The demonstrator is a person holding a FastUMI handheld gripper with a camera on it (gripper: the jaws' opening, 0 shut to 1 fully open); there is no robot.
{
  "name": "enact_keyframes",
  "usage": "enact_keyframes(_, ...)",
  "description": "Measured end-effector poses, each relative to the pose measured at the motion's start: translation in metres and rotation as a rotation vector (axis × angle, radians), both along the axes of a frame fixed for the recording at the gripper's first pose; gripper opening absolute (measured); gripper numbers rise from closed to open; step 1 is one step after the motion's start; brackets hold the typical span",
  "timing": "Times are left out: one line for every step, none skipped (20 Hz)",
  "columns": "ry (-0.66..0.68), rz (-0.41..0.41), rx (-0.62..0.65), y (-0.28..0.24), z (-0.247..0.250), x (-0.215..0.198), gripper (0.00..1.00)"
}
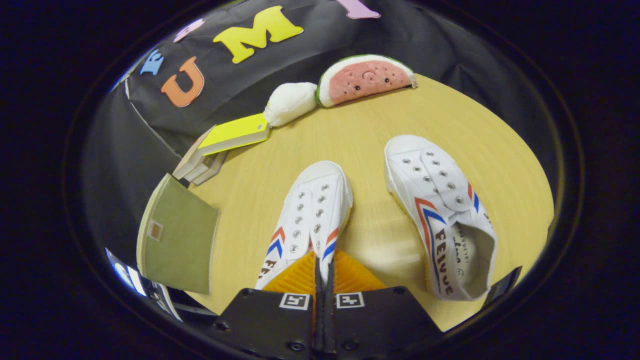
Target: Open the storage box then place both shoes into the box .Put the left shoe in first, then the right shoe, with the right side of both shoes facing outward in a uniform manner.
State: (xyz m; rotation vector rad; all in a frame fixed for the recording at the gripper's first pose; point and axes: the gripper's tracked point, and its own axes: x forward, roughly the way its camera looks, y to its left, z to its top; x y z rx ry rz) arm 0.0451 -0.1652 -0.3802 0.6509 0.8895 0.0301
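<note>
Tongs (324, 272) of mine pinch the heel collar of a white canvas shoe with red-and-blue chevrons (312, 215), its twin (440, 215) just beside on the wooden tabletop (370, 125). So thin a hold, I judge, may let it swing or slip.

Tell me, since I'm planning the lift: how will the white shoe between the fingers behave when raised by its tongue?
The gripper looks shut on the shoe by thin canvas, so it will likely sag and swing. It looks light, with no laces, so the grip probably holds. The flat sole should keep it from rolling on the table.
</note>
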Motion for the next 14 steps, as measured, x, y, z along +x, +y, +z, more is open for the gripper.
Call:
enact_keyframes(-0.002,-0.006,0.0,0.006,0.011,-0.001,0.06)
enact_keyframes(-0.008,-0.012,-0.002,0.014,0.023,-0.001,0.06)
enact_keyframes(-0.019,-0.015,0.004,0.025,0.04,-0.002,0.05)
enact_keyframes(-0.029,-0.017,0.007,0.038,0.058,-0.002,0.05)
enact_keyframes(-0.042,-0.008,-0.01,0.053,0.077,-0.002,0.05)
enact_keyframes(-0.058,0.001,-0.038,0.067,0.097,-0.002,0.05)
enact_keyframes(-0.071,0.002,-0.056,0.084,0.118,-0.002,0.06)
enact_keyframes(-0.087,0.005,-0.053,0.106,0.139,-0.002,0.06)
enact_keyframes(-0.105,0.008,-0.04,0.129,0.16,-0.001,0.06)
enact_keyframes(-0.118,0.012,-0.034,0.149,0.179,0.0,0.05)
enact_keyframes(-0.136,0.016,-0.037,0.171,0.197,0.002,0.05)
enact_keyframes(-0.145,0.017,-0.039,0.191,0.211,0.004,0.05)
enact_keyframes(-0.148,0.021,-0.039,0.213,0.222,0.006,0.05)
enact_keyframes(-0.148,0.023,-0.03,0.235,0.231,0.008,0.05)
